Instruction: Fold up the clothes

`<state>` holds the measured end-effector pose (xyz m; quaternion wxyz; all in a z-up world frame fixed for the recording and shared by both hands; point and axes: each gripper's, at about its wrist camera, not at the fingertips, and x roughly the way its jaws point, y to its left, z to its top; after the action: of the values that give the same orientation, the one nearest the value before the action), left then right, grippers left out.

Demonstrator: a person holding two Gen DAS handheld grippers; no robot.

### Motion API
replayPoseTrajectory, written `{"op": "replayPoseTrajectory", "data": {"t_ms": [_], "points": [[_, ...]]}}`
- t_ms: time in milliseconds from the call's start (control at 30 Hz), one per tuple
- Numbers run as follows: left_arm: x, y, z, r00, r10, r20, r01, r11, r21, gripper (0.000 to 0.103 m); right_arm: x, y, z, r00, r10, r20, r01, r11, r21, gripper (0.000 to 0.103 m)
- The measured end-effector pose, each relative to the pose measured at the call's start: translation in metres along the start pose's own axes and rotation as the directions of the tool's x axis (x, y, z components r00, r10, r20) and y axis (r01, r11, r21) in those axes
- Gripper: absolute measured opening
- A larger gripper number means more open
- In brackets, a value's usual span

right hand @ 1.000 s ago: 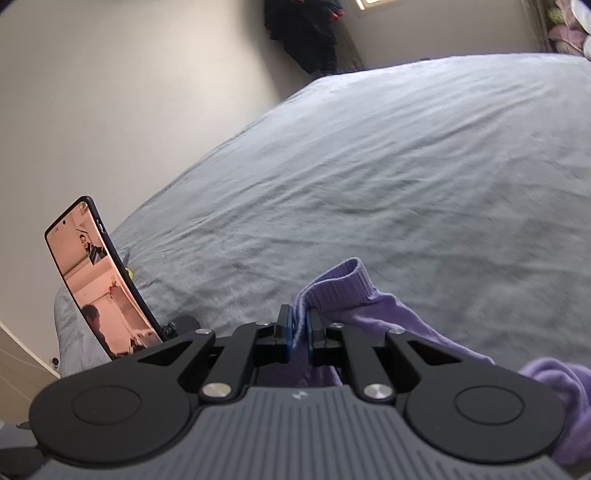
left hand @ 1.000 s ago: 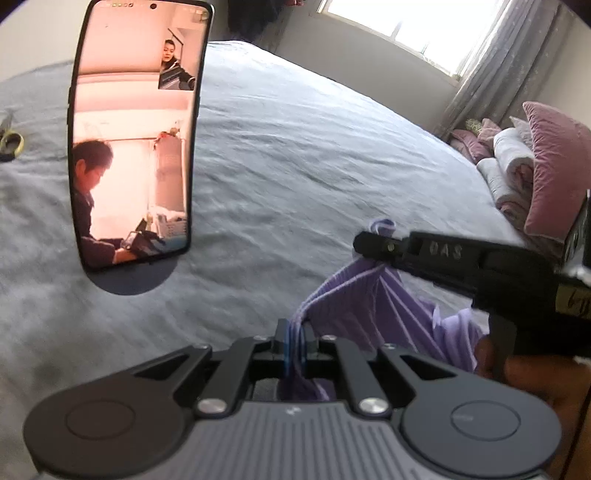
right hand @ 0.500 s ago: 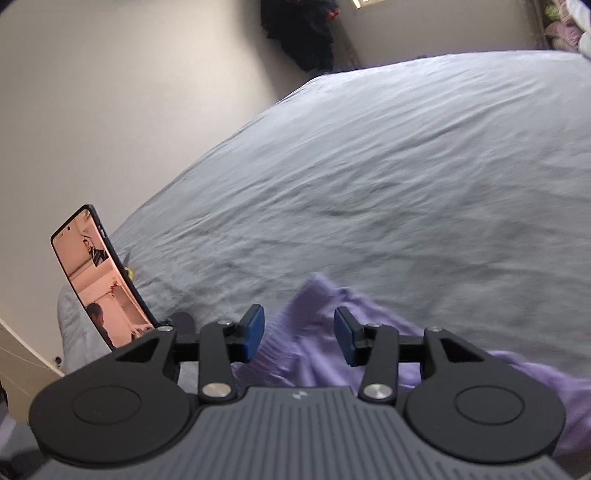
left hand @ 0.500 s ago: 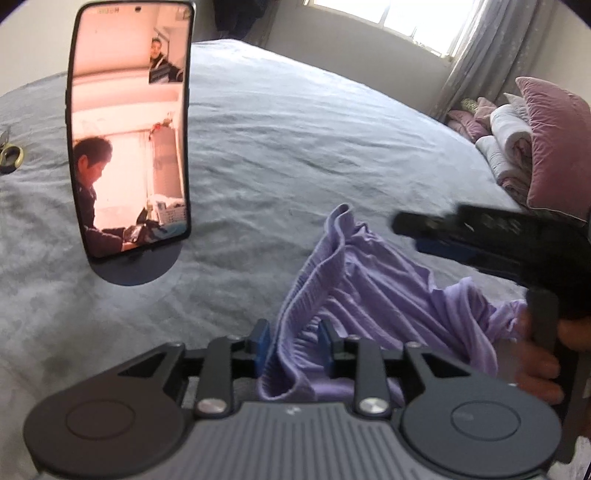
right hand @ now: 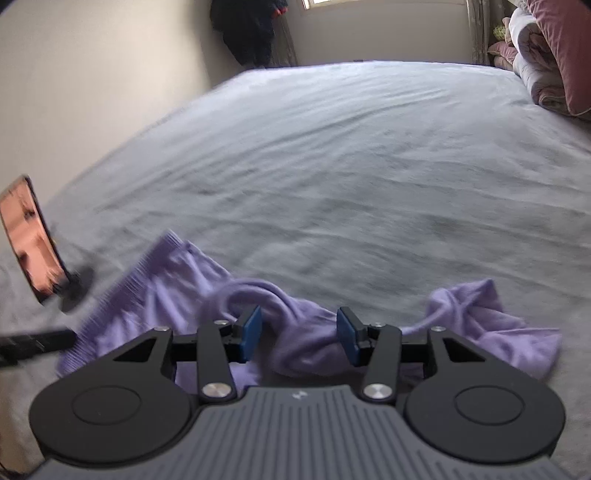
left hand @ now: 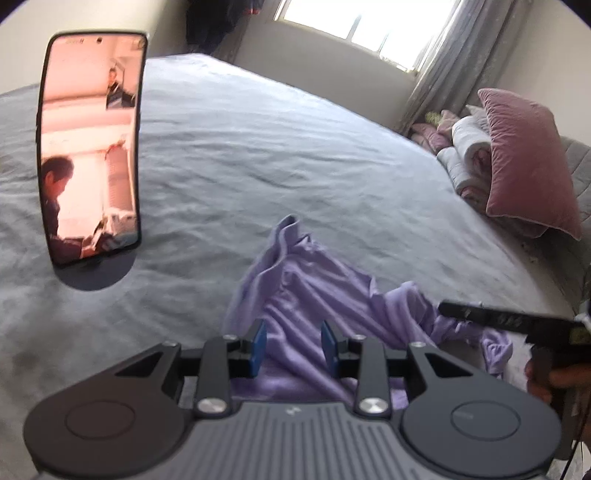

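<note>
A lilac garment [left hand: 306, 291] lies crumpled on the grey bed [left hand: 258, 147], its ribbed hem pointing away from me. My left gripper [left hand: 293, 349] is open just above the cloth, blue pads apart, holding nothing. In the right wrist view the same garment [right hand: 295, 332] is bunched in a heap, with a ribbed edge at left and a loose end at right. My right gripper [right hand: 299, 339] is open over a rolled fold, not pinching it. The right gripper's black finger [left hand: 509, 319] shows at the left view's right edge, with a hand [left hand: 554, 380] behind it.
A phone [left hand: 90, 147] stands upright on a round base at the left of the bed, also seen as phone [right hand: 29, 243]. Pink pillow [left hand: 524, 166] and rolled bedding [left hand: 469, 155] pile up at the far right. Dark clothes [right hand: 251, 26] hang by the wall.
Both grippers were shut on the lilac garment a second ago. They have opened and let it drop onto the bed, where it now lies crumpled. The right gripper drew back to the right.
</note>
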<state>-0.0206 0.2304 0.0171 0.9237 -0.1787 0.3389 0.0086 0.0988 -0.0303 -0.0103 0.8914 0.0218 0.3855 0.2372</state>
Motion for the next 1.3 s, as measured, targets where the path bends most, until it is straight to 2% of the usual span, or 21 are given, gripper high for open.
{"op": "replayPoseTrajectory", "data": {"t_ms": [67,133,167,200,267,400,567,667,867,1033,1100,1233,1300], "points": [[0.000,-0.003,0.001,1.000,0.019,0.016,-0.019,1.000,0.015,0.033,0.010,-0.005,-0.004,0.998,-0.019,-0.052,0.019,1.000,0.003,0.050],[0.001,-0.006,0.002,0.997,0.067,0.032,-0.068,0.997,0.040,0.034,0.019,-0.008,-0.006,0.996,-0.047,-0.081,0.047,0.999,0.004,0.034],[0.003,-0.007,0.002,0.994,0.103,0.039,-0.105,0.993,0.058,0.034,0.021,-0.008,-0.006,0.996,-0.057,-0.072,0.057,0.998,-0.002,0.021],[0.004,-0.008,0.003,0.989,0.138,0.047,-0.141,0.987,0.075,0.034,0.022,-0.008,-0.005,0.996,-0.068,-0.062,0.068,0.998,-0.008,0.016],[0.009,-0.010,0.003,0.982,0.182,0.052,-0.186,0.978,0.095,0.034,0.023,-0.009,0.001,0.994,-0.104,-0.039,0.103,0.994,-0.022,0.014],[0.013,-0.008,0.004,0.985,0.167,0.047,-0.170,0.982,0.084,0.034,0.023,-0.016,0.023,0.982,-0.188,0.016,0.188,0.981,-0.045,0.014],[0.019,-0.004,0.007,0.999,0.046,0.025,-0.047,0.999,0.027,0.034,0.025,-0.030,0.056,0.954,-0.284,0.094,0.290,0.955,-0.061,0.013],[0.025,-0.003,0.007,1.000,0.004,0.006,-0.004,1.000,0.000,0.034,0.028,-0.039,0.075,0.937,-0.324,0.131,0.334,0.940,-0.063,0.013],[0.034,0.000,0.008,1.000,-0.002,-0.017,0.002,1.000,-0.023,0.034,0.027,-0.062,0.105,0.893,-0.410,0.183,0.423,0.905,-0.036,0.013],[0.036,0.001,0.009,1.000,0.003,-0.021,-0.004,1.000,-0.024,0.034,0.030,-0.085,0.108,0.870,-0.465,0.164,0.473,0.881,-0.007,0.014],[0.037,0.002,0.010,1.000,0.005,-0.023,-0.006,1.000,-0.028,0.034,0.030,-0.092,0.102,0.875,-0.464,0.137,0.468,0.884,0.002,0.015],[0.033,0.003,0.010,1.000,0.000,-0.019,0.000,1.000,-0.028,0.034,0.024,-0.102,0.088,0.902,-0.421,0.092,0.419,0.907,0.045,0.023],[0.029,0.004,0.009,1.000,0.000,-0.010,0.000,1.000,-0.026,0.034,0.019,-0.098,0.083,0.920,-0.384,0.079,0.382,0.923,0.041,0.034]]}}
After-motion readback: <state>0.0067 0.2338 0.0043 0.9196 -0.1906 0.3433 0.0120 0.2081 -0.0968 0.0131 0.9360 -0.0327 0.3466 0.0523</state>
